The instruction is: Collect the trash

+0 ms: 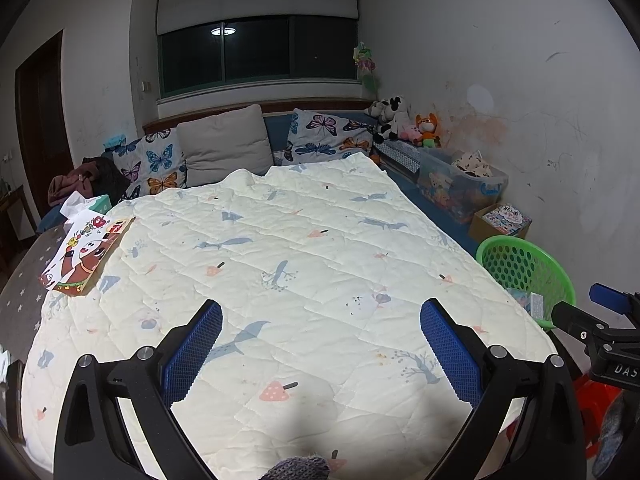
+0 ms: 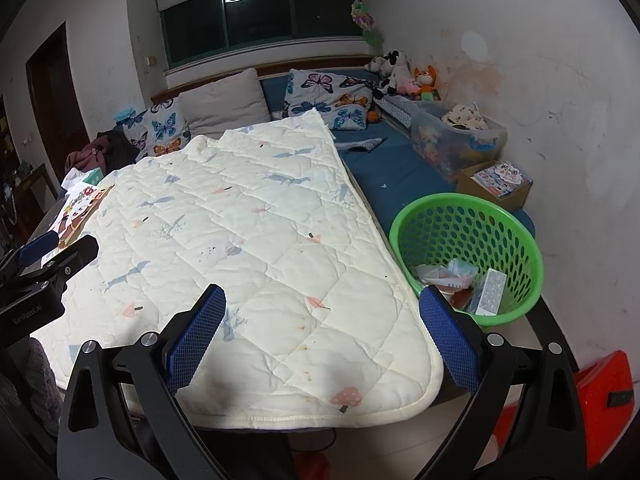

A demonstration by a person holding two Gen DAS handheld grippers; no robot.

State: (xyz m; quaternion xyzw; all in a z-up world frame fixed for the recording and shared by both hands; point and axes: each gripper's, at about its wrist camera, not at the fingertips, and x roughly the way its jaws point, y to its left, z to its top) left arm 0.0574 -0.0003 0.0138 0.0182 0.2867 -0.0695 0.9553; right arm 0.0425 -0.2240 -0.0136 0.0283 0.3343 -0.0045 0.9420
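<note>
A bedroom at night: a bed against a scuffed white wall, spread with a cream quilted blanket (image 1: 288, 264) printed with whales and mushrooms, butterfly pillows (image 1: 154, 162) at the headboard. Both grippers hover over the foot of the bed with fingers spread wide and nothing between them — the left gripper (image 1: 320, 356) over the blanket's middle, the right gripper (image 2: 322, 340) near its right edge.

The green perforated basket (image 2: 516, 224) sits on the blue mattress just beside the blanket's right edge and already holds wrappers and a small carton (image 2: 490, 292), so collection looks well along. What seems left is the flat cartoon-printed box (image 1: 86, 254) at the blanket's far left edge, possibly trash, though that is hard to judge from here. It lies nearest the left gripper, which would need a reach forward and left, then a carry across to the basket.

The blanket's centre is open; clutter — a clear storage bin (image 2: 456, 140) and a cardboard box (image 2: 496, 184) — crowds the wall behind the basket.
</note>
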